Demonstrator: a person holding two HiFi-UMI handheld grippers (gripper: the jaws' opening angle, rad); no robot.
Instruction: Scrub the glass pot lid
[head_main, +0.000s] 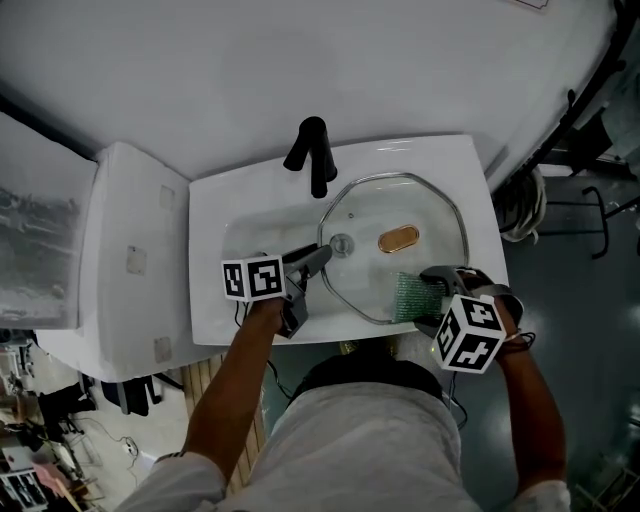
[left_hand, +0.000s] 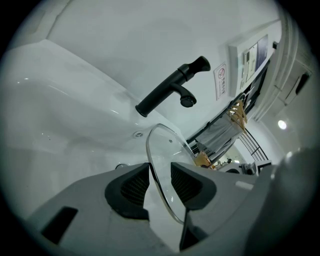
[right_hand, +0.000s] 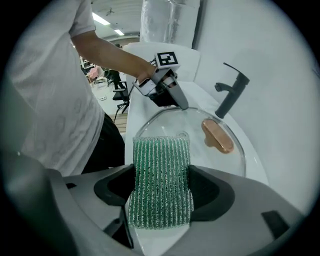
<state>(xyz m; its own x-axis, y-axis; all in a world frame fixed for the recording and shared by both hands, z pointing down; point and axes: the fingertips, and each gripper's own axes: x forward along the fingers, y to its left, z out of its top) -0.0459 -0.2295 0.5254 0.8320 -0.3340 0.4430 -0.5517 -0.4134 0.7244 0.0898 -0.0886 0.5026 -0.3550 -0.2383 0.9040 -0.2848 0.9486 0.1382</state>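
The glass pot lid (head_main: 400, 210), with a copper-coloured handle (head_main: 399, 239), lies tilted over the basin of a white sink (head_main: 215, 260). My left gripper (head_main: 322, 255) is shut on the lid's left rim; in the left gripper view the lid (left_hand: 167, 150) runs edge-on between the left gripper's (left_hand: 160, 182) dark pads. My right gripper (head_main: 428, 295) is shut on a green scrub pad (head_main: 410, 297) that rests against the lid's near right part. In the right gripper view the scrub pad (right_hand: 161, 180) fills the right gripper's (right_hand: 161, 192) jaws, with the lid (right_hand: 200, 150) beyond it.
A black faucet (head_main: 312, 153) stands at the sink's back edge, just behind the lid. A white box-shaped unit (head_main: 120, 260) adjoins the sink on the left. A white wall rises behind. Dark racks and cables stand at the right (head_main: 590, 140).
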